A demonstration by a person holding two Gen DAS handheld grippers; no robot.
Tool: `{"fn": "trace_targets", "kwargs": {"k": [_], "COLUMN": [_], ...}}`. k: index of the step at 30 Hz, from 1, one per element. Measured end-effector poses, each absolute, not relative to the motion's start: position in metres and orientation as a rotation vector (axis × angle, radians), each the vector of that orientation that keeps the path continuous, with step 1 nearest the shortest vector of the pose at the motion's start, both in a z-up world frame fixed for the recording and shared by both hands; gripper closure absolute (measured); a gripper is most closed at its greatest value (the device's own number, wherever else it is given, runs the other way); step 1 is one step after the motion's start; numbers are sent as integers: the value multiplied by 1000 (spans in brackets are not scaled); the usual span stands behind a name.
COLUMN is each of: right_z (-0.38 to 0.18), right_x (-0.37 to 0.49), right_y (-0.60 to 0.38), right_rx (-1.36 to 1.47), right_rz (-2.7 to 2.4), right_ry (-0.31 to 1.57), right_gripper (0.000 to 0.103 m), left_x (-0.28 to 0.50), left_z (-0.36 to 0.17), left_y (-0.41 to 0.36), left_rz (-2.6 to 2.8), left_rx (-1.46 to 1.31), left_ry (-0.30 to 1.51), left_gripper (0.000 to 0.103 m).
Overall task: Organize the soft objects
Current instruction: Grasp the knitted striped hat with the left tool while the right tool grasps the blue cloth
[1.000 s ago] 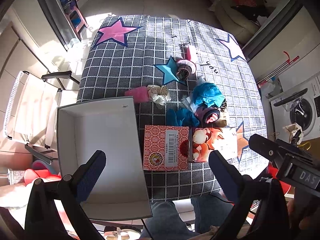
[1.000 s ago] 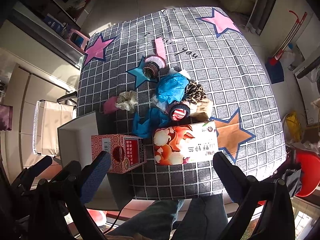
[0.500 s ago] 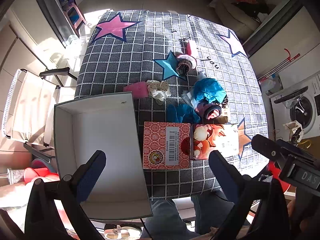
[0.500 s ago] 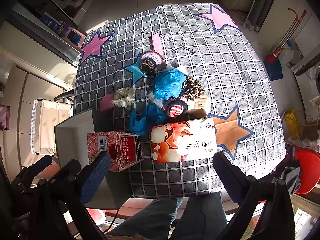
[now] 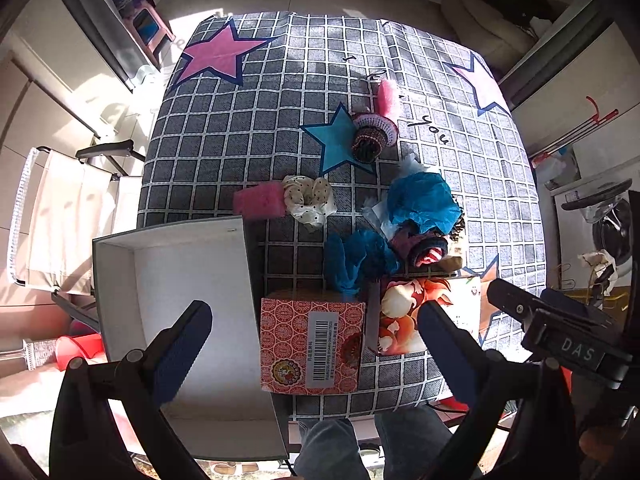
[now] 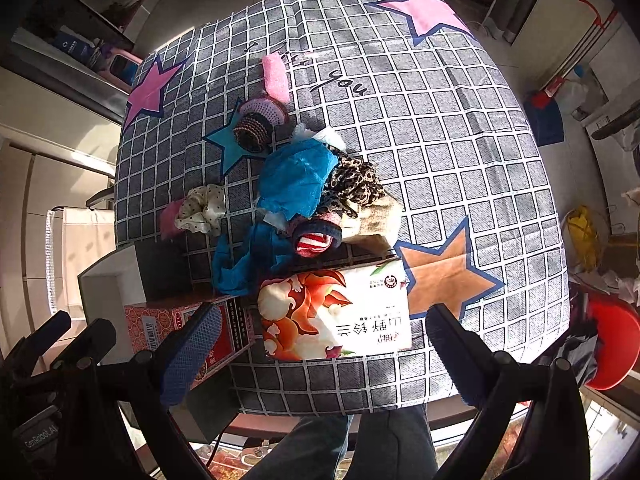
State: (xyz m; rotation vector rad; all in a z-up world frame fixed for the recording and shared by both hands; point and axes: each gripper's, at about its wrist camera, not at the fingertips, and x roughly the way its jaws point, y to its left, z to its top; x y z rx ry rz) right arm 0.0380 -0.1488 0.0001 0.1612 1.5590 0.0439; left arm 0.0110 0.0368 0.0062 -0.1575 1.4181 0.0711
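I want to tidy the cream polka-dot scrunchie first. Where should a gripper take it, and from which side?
Grip the polka-dot scrunchie across its puffy ring from above, on the side away from the pink sponge that it touches. It lies flat and its ruffled folds give easy purchase.

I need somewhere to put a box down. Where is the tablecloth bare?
Bare: the far left stretch between the pink star and the white tray, and the right side beyond the brown star. Crowded: the middle, where the soft pile meets the two boxes.
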Motion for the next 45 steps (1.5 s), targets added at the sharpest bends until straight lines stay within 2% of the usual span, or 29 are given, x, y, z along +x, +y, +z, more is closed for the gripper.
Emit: {"fn": "trace_targets", "kwargs": {"k": [11, 21, 22, 23, 24, 25, 26, 28, 39, 45], "right_z": [-60, -118, -120, -121, -122, -124, -125, -124, -82, -78], "right_x": [102, 139, 139, 139, 139, 140, 140, 142, 164, 159], "right_y": [-138, -84, -83, -84, -85, -88, -90, -101, -213, -252], "right_rx": [81, -174, -186, -180, -174, -177, -176, -143, 205, 254], "right_rz": [123, 285, 299, 322, 339, 349, 364, 388, 348, 292], "right_ry": [1604, 1559, 1555, 1552, 1551, 1552, 1555, 1552, 1489, 1496], "right_gripper": [0, 1, 8, 23, 32, 48, 55, 61, 62, 62], "left_x": [50, 105, 113, 119, 126, 134, 140, 153, 224, 236], "left_z": [-8, -37, -43, -48, -53, -59, -65, -78, -163, -203], "left_y": [54, 53, 52, 51, 48, 45, 42, 34, -30, -37], "left_rz": [199, 298, 301, 302, 307, 320, 324, 321, 229, 240], "left_rx": [-271, -265, -259, -251, -233, -206, -182, -162, -49, -26], "left_ry": [1462, 1489, 1495, 1497, 1498, 1502, 1506, 1521, 1587, 1638], "left_gripper": [0, 0, 0, 1, 3, 7, 9, 10, 10, 24]}}
